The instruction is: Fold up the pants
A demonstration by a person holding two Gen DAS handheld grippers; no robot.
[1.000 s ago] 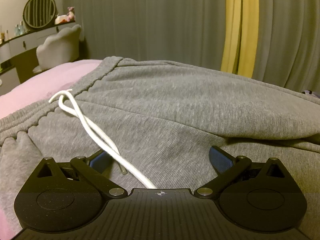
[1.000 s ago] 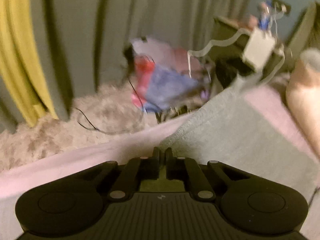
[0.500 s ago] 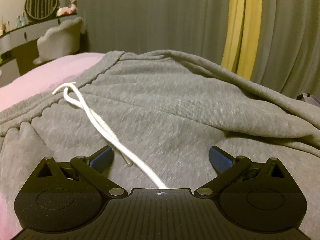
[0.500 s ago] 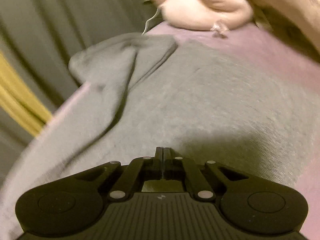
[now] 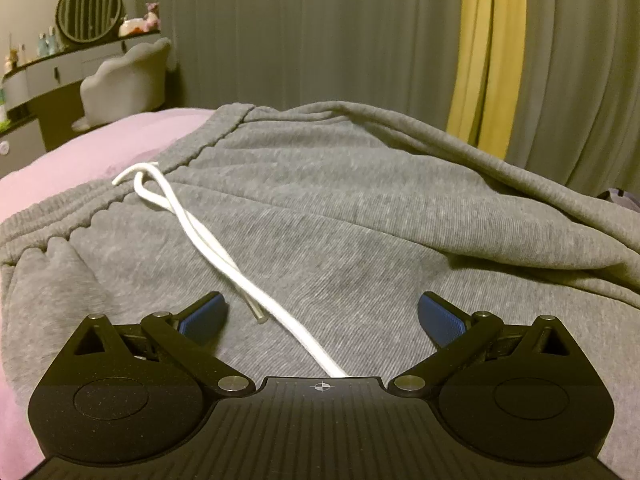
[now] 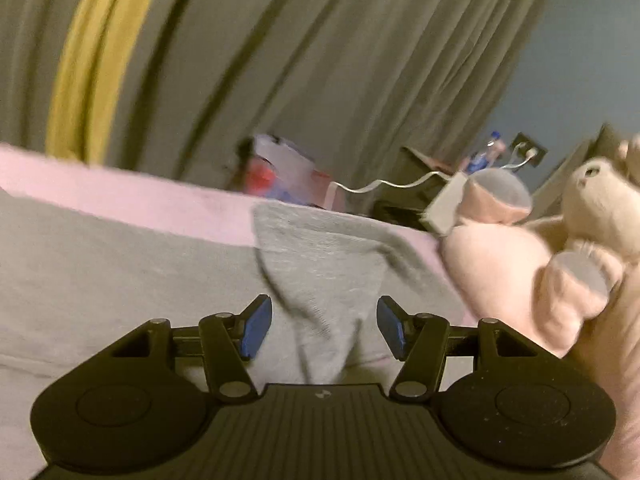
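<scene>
Pants point(image 5: 360, 216), grey sweatpants, lie spread on the pink bed cover point(image 5: 100, 148) right under both of my grippers. On my left gripper point(image 5: 320, 316) the jaws stand wide apart, the blue pads point(image 5: 202, 318) clear of the cloth on either side and gripping nothing. Between them runs the white drawstring point(image 5: 224, 258), its free end lying just beside the left pad, the cord trailing away up to the gathered waistband point(image 5: 132, 196). Beyond that a thick fold of the fabric point(image 5: 500, 184) rises across the right of the view, in front of the grey curtain point(image 5: 320, 32) with its yellow strip point(image 5: 484, 48).

On my right gripper point(image 6: 324, 326) the jaws are opening, about halfway. A narrow tongue of the grey cloth point(image 6: 324, 300) sits between the pads point(image 6: 256, 328), and neither pad presses on it. That piece widens away from the fingers to a cuffed leg end point(image 6: 320, 236) near the far edge of the bed. To the right, close by, lies a pale pink plush toy point(image 6: 520, 264). The picture is blurred, so finer contact I cannot tell.
</scene>
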